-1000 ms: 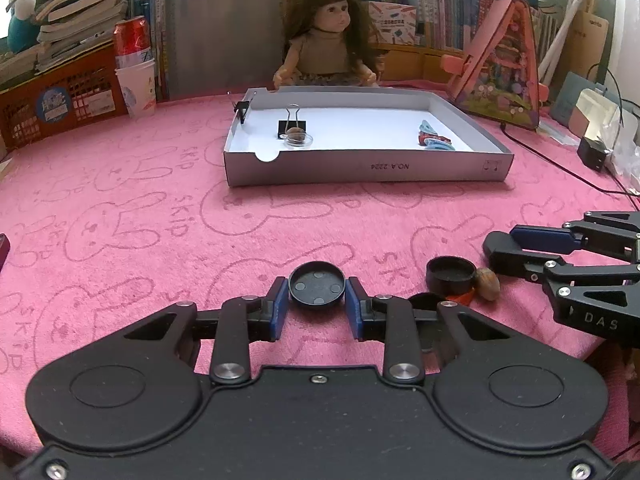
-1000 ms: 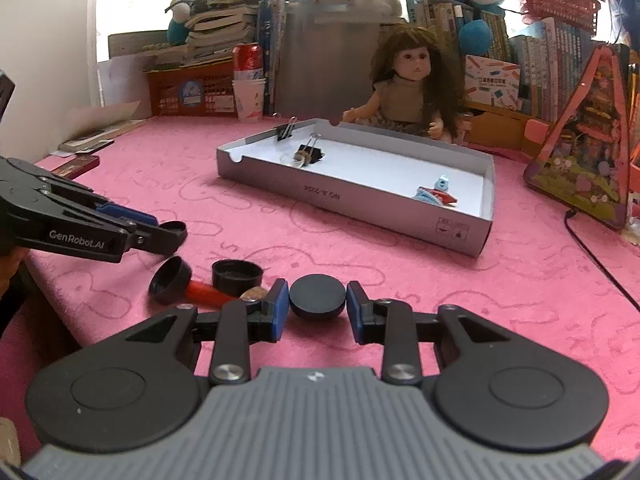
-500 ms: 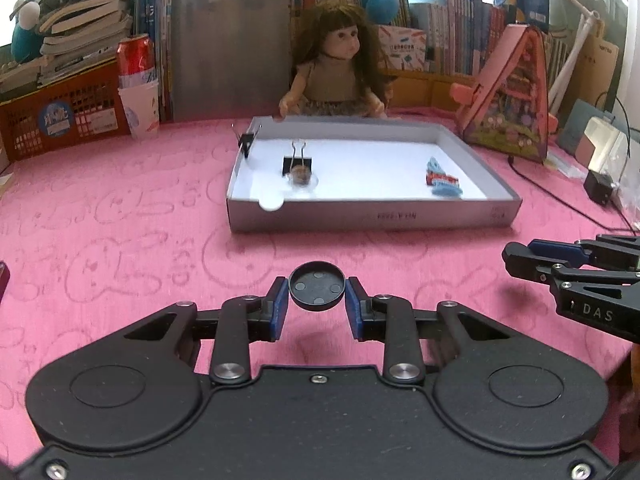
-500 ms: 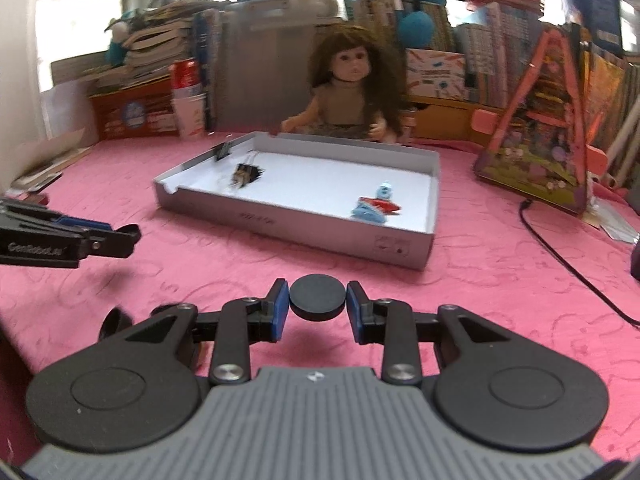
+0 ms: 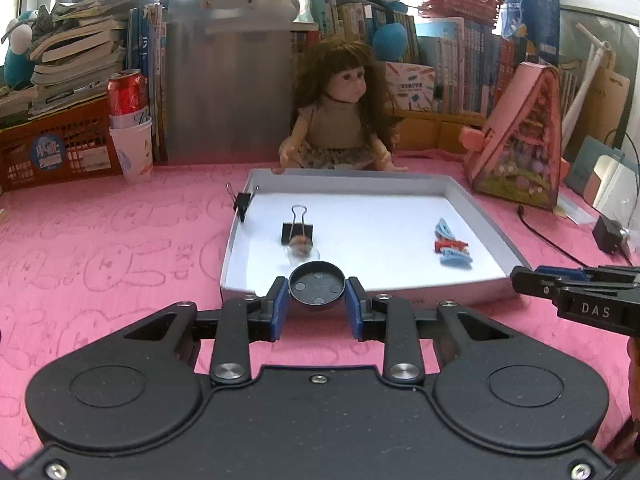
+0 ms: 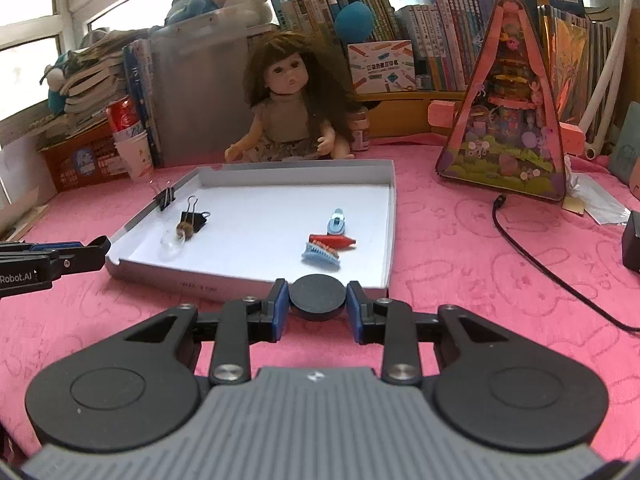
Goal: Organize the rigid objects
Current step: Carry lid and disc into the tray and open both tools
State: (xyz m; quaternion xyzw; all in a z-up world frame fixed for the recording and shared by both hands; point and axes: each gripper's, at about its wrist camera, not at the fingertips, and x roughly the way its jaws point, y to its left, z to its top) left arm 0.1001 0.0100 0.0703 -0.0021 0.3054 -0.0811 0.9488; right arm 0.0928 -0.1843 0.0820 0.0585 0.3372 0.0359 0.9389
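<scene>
Beyond both grippers, tray (image 5: pixel 472 216) near worktop's far edge, doll (image 5: pixel 340 120) behind. Left gripper (image 5: pixel 317 300) pinches open cap (image 5: pixel 317 283); right gripper (image 6: pixel 317 306) pinches disc (image 6: pixel 317 297), hollow unseen.

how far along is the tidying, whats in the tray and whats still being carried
Already in the white tray: a black binder clip with a small brown piece by it, another clip on the left wall, and the blue and red hair clips. In hand: the left gripper is shut on a hollow black cap, the right gripper on a flat black disc. Left: set both in the tray.
</scene>
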